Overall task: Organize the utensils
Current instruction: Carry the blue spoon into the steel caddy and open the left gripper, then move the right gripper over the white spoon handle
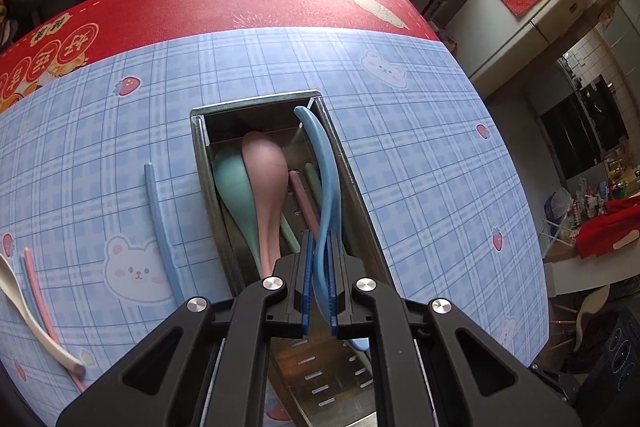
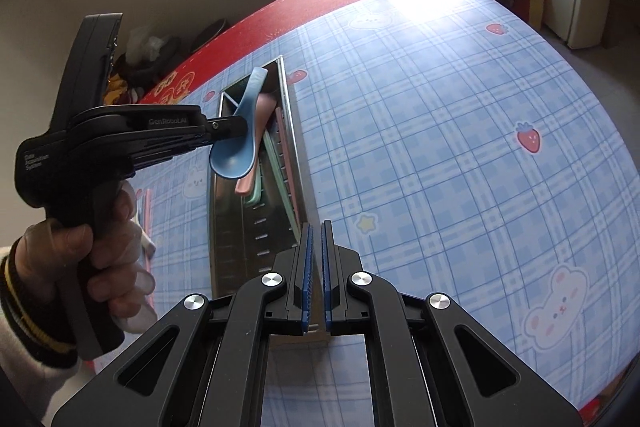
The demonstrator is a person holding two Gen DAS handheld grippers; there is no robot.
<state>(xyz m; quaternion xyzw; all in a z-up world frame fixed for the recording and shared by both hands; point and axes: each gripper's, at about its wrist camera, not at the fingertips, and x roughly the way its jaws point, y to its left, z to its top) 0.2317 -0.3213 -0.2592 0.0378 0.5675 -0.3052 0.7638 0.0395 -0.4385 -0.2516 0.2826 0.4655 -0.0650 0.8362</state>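
1. The left gripper (image 1: 320,283) is seen closed on the blue spoon (image 1: 326,183), whose handle is pinched between the blue ribbed pads (image 1: 307,283).
2. The blue spoon is matte, pale blue and curved; in the right wrist view its rounded bowl (image 2: 232,155) is shown hanging below the pinch, with the handle tip raised over the far end of the tray.
3. The right gripper (image 2: 316,275) is seen with its jaws drawn almost together on the near right wall of the metal tray (image 2: 224,227); whether the wall is truly clamped cannot be told.
4. The metal tray is a long, shiny steel box with slotted holes in its floor, set on the blue checked tablecloth (image 1: 420,155).
5. Inside the tray, a pink spoon (image 1: 266,179) is laid partly over a mint-green spoon (image 1: 230,183), with pink and green chopsticks (image 1: 302,199) beside them.
6. Left of the tray, a blue chopstick (image 1: 160,223) is laid on the cloth, and further left a cream spoon (image 1: 28,311) rests near a pink chopstick (image 1: 38,291).
7. Beyond the checked cloth, a red mat (image 1: 224,3) is seen across the far side of the table.
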